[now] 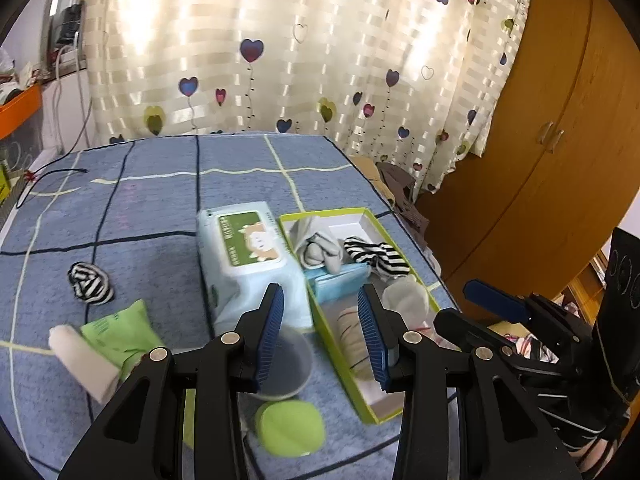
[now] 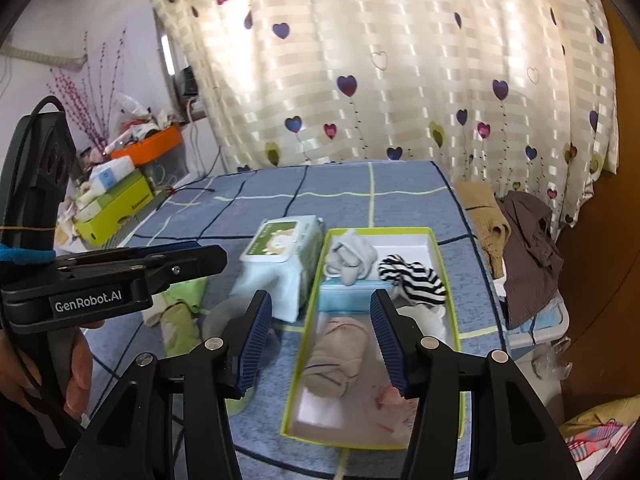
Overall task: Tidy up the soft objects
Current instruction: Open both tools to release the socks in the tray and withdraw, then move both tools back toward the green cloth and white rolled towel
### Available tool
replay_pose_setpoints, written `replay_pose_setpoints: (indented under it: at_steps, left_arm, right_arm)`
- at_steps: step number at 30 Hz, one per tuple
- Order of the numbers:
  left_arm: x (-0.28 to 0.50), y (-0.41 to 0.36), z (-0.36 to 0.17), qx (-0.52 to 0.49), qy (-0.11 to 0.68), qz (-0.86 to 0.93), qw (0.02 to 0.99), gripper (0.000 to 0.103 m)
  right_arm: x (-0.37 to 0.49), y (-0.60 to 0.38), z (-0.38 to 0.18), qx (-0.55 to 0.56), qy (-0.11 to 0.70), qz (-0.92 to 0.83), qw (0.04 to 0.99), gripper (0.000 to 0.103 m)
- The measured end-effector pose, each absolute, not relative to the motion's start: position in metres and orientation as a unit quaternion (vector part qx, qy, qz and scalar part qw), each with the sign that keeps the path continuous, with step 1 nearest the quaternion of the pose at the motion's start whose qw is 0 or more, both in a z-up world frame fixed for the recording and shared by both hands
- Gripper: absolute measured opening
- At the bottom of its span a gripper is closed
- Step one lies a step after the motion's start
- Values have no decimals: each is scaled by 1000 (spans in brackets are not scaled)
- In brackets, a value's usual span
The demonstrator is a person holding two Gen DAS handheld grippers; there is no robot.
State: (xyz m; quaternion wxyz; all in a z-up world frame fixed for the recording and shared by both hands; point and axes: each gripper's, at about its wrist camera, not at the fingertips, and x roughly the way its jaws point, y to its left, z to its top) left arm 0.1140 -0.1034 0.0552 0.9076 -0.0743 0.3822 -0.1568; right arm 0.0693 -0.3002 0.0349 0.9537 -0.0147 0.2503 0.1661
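Observation:
A green-rimmed box lies on the blue checked bedspread. It holds a grey sock bundle, a striped sock, a blue packet, a white sock and a beige rolled sock. My right gripper hovers open above the box's near half, holding nothing. My left gripper hangs open and empty over the box's left wall. Loose on the bedspread lie a striped sock ball, a green pouch and a white roll.
A pack of wet wipes lies left of the box. A clear round lid and a green disc lie close to me. Brown clothes are heaped right of the bed. A wardrobe stands at the right and cluttered boxes at the left.

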Motion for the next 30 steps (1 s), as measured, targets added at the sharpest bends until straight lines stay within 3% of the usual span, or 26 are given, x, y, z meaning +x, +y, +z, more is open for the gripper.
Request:
replay_pose_setpoints:
  at_steps: [30]
  left_arm:
    - [71,-41,35,-106,370,-125,915,40]
  right_arm:
    - [54,-231,29,-59,269,201,940,53]
